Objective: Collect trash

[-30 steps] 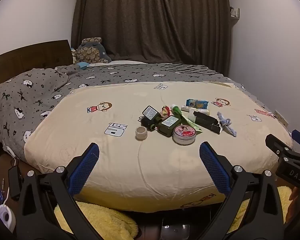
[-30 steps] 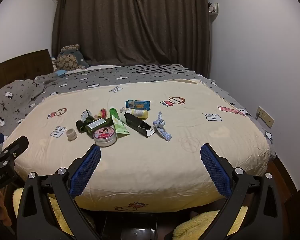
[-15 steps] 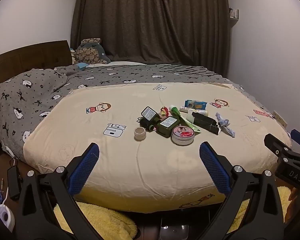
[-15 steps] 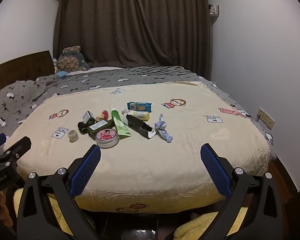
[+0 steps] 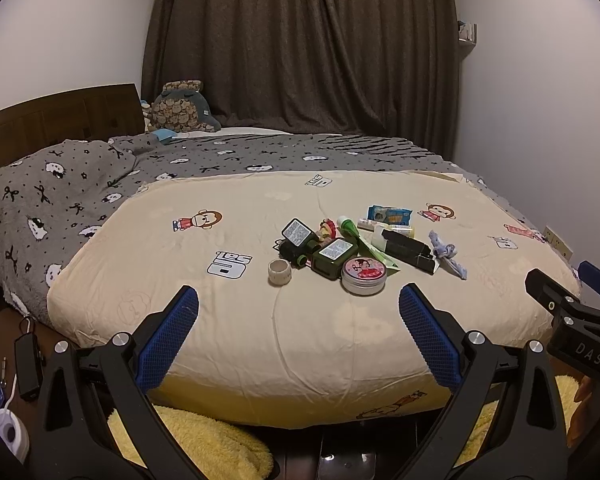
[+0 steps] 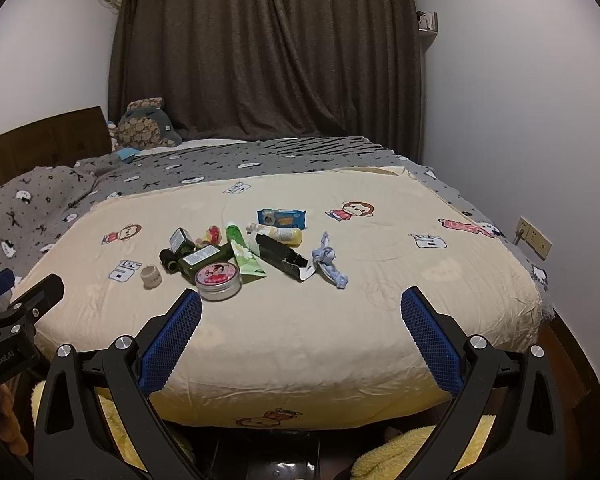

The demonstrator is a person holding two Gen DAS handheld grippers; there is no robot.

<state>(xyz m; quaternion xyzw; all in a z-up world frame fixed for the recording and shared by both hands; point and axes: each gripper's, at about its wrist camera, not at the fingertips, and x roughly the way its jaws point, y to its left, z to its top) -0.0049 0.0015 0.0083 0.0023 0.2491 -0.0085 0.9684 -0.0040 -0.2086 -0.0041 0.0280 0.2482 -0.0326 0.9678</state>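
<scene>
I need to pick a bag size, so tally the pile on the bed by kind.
Dark green bottles: 2
Tubes: 1
Tins: 1
Tape rolls: 1
Blue packets: 1
Black boxes: 1
Yellow-white bottles: 1
Total: 8

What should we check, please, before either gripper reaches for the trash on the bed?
1. Left gripper open and empty: ok.
2. Right gripper open and empty: ok.
3. Trash in view: ok; pile lies mid-blanket.
4. An item free to grasp: ok; small roll lies apart from the round tin.
5. Bin or bag for the trash in view: not ok.
6. Grippers near the pile: not ok; both are short of the bed.
</scene>
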